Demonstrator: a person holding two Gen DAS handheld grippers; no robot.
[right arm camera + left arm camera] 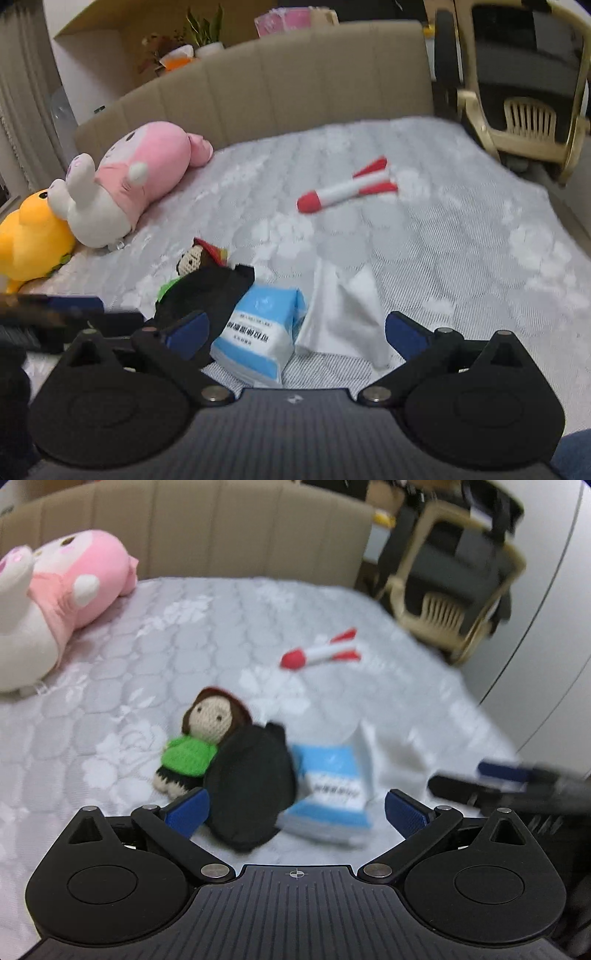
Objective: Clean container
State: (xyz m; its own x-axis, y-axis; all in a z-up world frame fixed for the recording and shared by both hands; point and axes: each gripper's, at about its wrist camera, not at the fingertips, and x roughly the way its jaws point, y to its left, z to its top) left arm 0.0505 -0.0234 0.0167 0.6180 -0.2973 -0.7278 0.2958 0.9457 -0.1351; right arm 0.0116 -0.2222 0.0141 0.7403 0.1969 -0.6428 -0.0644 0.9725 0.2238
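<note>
- The left gripper (295, 814) hangs low over a bed with a grey quilted mattress (155, 657); its blue-padded fingers (186, 812) stand wide apart and clamp nothing.
- A black pouch-like container (251, 786) lies on the mattress just ahead of that gripper, left of the midline between its fingers, with its near end reaching the left pad.
- A knitted doll (199, 746) with brown hair and a green top lies touching the container's far left side, partly tucked under it.
- A blue-and-white wipes pack (332, 794) rests against the container's right side, between the two fingers in the left wrist view.
- A white wipe (343, 314) lies crumpled on the mattress just right of the pack.
- The right gripper (297, 332) also hovers low with its fingers spread apart and nothing between them touched; the pack and the wipe sit just ahead of it, and the container lies to the left, beyond its left finger.
- A red-and-white toy rocket (347, 190) lies well apart, farther up the mattress.
- A pink-and-white plush (129, 184) lies near the beige headboard (295, 81), with a yellow plush (29, 240) touching it.
- A beige plastic chair (532, 122) stands beside the bed; both views are blurred.
</note>
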